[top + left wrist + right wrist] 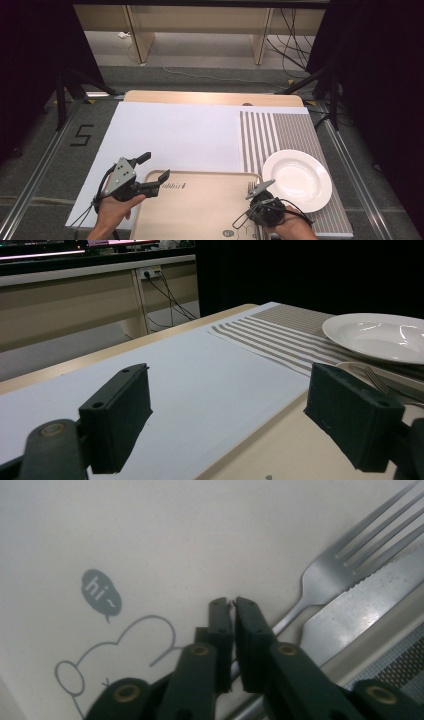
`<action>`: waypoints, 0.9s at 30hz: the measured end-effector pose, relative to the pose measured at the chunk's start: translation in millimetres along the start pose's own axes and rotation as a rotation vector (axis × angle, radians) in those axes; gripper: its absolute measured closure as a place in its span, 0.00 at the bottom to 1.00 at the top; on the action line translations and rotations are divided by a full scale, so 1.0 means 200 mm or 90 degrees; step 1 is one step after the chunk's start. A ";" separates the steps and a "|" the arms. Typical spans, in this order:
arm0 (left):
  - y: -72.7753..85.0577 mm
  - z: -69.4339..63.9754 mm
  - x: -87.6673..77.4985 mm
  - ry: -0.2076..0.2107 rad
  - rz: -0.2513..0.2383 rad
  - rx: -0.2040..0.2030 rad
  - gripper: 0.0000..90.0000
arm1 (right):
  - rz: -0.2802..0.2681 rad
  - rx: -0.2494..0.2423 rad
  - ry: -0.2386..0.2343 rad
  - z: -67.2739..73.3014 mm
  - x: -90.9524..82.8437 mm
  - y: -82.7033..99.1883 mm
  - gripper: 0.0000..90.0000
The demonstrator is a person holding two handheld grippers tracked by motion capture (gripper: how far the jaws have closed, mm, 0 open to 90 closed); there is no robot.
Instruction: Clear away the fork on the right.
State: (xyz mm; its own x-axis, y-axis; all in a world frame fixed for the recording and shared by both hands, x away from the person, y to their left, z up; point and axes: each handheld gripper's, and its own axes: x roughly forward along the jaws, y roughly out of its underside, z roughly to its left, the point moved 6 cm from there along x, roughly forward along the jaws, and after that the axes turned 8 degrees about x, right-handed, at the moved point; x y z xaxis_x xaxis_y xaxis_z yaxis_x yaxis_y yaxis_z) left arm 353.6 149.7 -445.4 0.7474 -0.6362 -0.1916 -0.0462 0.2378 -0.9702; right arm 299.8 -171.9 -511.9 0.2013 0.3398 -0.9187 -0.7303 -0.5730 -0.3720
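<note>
Right tongs (231, 601): pressed together with only a hairline gap, nothing between the pads; they hang over the near right part of the tray, just left of the fork handle.
Fork (350, 550): lies flat on the tray near its right rim, tines pointing to the far side; the handle passes under the right tongs.
Knife (360, 605): lies just right of the fork, side by side with it and close enough that they may touch, serrated edge toward the fork.
Tray (200, 210): beige, at the near middle of the tabletop, a "hi~" cartoon printed on it.
Left tongs (150, 172): spread wide and empty, poised at the tray's far left corner, one pad over the tray rim, the other over the white sheet.
Step in hand: judged to be picking the fork off the tray.
Doing it well: spread the right tongs first, set them across the thin handle rather than along it, keep the pads off the knife, and come down low, since the handle lies flat on the tray.
White sheet (175, 135): covers the tabletop left and middle.
Plate (300, 177): white, empty, on the striped mat (285, 130) at the right, beside the tray's far right corner; a likely place for the fork is next to it.
</note>
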 end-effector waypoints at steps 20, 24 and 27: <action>0.00 0.00 0.00 0.002 0.002 -0.003 0.19 | -0.174 0.085 -0.074 -0.08 -0.20 -0.09 0.26; 0.00 0.00 0.00 0.002 0.003 -0.005 0.19 | -0.200 0.102 -0.065 -0.12 -0.23 -0.08 0.24; 0.00 0.00 0.00 0.002 0.002 -0.005 0.19 | -0.214 0.115 -0.061 -0.13 -0.25 -0.08 0.23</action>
State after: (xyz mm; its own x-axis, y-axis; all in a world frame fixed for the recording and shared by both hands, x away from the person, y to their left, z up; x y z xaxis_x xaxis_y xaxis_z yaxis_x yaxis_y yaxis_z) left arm 354.0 150.2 -446.1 0.7450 -0.6377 -0.1957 -0.0542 0.2346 -0.9706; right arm 319.6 -198.7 -463.8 0.3927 0.5596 -0.7298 -0.7387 -0.2808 -0.6127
